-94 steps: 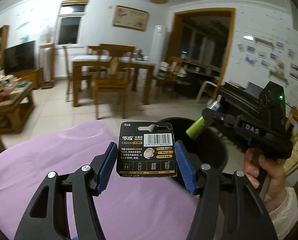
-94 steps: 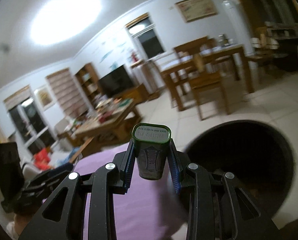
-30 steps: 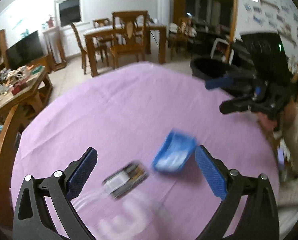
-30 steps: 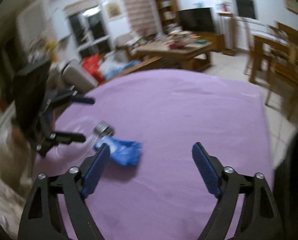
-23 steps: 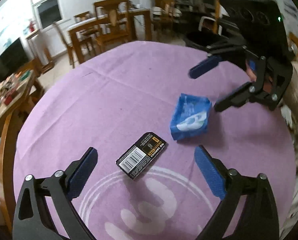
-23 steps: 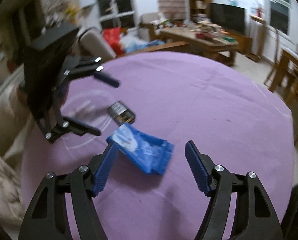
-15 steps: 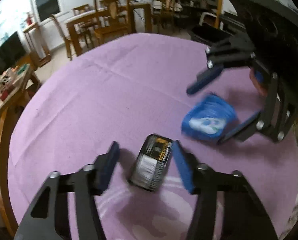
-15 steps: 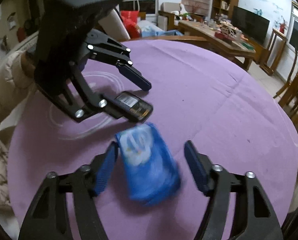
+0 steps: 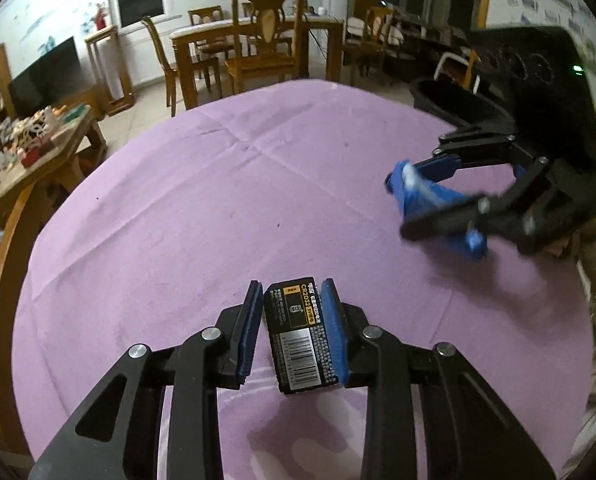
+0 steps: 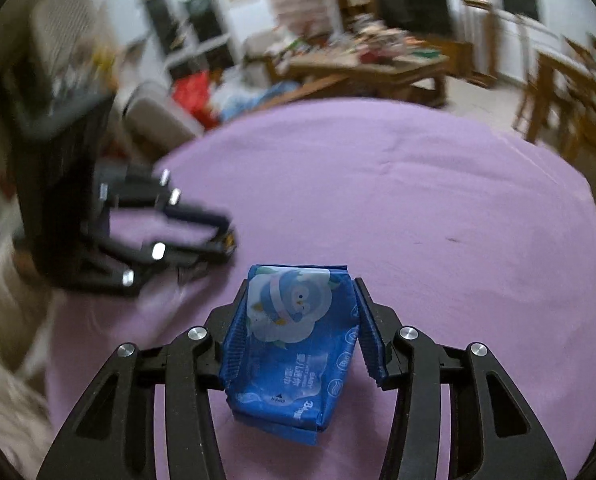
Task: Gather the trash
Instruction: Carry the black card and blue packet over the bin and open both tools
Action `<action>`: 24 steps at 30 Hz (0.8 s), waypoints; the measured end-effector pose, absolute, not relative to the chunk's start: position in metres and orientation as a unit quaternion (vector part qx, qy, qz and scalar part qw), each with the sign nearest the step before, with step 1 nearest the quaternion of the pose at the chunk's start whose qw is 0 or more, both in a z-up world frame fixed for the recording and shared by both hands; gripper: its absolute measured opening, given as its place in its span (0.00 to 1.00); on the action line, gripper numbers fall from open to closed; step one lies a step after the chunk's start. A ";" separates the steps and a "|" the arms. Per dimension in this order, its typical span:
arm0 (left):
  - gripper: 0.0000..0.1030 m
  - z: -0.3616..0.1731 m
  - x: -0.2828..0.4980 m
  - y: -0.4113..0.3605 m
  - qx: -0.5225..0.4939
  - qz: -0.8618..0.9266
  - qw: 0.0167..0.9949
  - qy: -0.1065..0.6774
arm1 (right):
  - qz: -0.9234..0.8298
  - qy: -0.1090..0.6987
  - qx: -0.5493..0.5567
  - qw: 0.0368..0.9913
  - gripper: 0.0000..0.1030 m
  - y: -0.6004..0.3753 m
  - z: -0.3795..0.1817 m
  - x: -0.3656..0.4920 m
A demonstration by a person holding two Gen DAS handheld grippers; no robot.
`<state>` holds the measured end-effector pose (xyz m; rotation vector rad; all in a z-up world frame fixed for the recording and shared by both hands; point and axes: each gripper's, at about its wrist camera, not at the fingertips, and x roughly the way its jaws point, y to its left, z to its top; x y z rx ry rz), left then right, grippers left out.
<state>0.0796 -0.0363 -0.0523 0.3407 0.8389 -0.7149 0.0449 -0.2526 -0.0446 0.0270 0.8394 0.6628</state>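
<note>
A: Left wrist view: what sits between the fingers of the left gripper?
B: The black battery card, clamped as the 2 fingers have just been closing, over the purple table.
A: And the right gripper?
B: Also just closing; it grips the blue wipes pack above the table.

matt purple tablecloth, glossy blue wrapper

blurred: left gripper in right wrist view | cut off: black bin behind right gripper
</note>
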 end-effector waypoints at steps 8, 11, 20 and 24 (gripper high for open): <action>0.29 -0.015 0.070 -0.054 0.104 -0.350 0.864 0.347 | 0.224 0.317 0.172 0.905 0.47 -0.360 -0.015 0.027; 0.29 -0.001 0.066 -0.082 0.094 -0.367 0.866 0.327 | 0.178 0.277 0.210 0.920 0.47 -0.406 -0.005 0.010; 0.29 0.025 0.066 -0.192 0.070 -0.443 0.846 0.287 | 0.056 0.192 0.272 0.941 0.47 -0.534 0.009 -0.042; 0.29 0.025 0.066 -0.246 0.057 -0.475 0.834 0.276 | 0.017 0.170 0.291 0.942 0.47 -0.586 0.006 -0.063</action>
